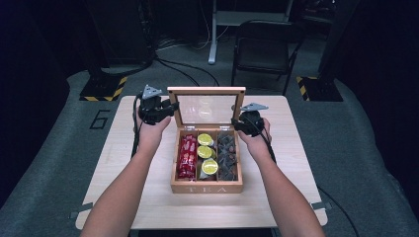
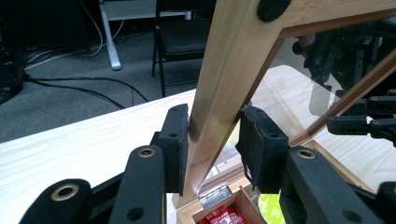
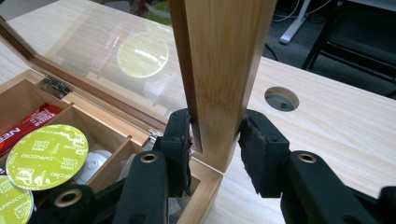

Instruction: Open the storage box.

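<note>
**A:** so where's the tea box (image 1: 206, 187) sitting?

**B:** dead center of the high view, on the wooden table (image 1: 291, 163). Its glass-paned lid (image 1: 206, 90) stands upright at the back. Inside: red packets (image 1: 187, 157) in the left slot, yellow-green capsules (image 1: 207, 152) in the middle, dark bits in the right.

**A:** and the grippers?

**B:** left gripper (image 2: 212, 142) is clamped on the lid's left frame edge, pads pressed against both faces. Right gripper (image 3: 215, 140) grips the lid's right edge, just above the box corner. Chair (image 1: 264, 47) sits at the top of the frame, behind the table.
</note>
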### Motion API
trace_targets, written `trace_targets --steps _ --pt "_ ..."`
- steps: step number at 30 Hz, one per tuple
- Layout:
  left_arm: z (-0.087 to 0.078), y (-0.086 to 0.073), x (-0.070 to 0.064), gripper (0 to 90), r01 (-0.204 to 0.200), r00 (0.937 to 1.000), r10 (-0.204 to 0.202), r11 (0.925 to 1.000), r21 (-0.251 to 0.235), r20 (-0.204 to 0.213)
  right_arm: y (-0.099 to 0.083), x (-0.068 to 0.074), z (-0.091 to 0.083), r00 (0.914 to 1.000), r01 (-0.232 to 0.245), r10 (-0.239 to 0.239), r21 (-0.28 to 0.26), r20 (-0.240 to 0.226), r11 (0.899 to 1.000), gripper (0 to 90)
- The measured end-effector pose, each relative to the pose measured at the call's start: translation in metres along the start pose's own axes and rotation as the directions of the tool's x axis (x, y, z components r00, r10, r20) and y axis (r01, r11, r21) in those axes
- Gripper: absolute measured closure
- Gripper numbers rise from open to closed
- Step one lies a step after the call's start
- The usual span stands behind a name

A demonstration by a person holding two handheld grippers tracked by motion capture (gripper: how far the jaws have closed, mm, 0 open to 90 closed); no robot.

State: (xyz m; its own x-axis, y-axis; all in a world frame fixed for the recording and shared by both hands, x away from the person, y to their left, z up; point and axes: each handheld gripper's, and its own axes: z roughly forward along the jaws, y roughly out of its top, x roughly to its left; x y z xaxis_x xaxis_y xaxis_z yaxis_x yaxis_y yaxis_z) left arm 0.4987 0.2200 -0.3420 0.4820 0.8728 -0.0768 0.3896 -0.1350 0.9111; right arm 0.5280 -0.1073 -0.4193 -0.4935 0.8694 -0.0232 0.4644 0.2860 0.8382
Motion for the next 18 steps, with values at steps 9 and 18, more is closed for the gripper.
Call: trace_targets --steps 9,18 --pt "0.0013 -0.0004 0.0014 63.1 0.002 1.0000 -0.002 1.0000 -0.003 0.002 -0.0034 -0.0012 0.0026 1.0000 -0.007 0.007 -0.009 -0.004 1.000 63.9" --pt "0.0023 -0.0011 0.0023 63.0 0.003 1.0000 -0.003 0.9999 0.012 0.001 -0.0036 -0.0014 0.0028 0.9999 -0.012 0.012 -0.010 -0.005 1.000 64.2"
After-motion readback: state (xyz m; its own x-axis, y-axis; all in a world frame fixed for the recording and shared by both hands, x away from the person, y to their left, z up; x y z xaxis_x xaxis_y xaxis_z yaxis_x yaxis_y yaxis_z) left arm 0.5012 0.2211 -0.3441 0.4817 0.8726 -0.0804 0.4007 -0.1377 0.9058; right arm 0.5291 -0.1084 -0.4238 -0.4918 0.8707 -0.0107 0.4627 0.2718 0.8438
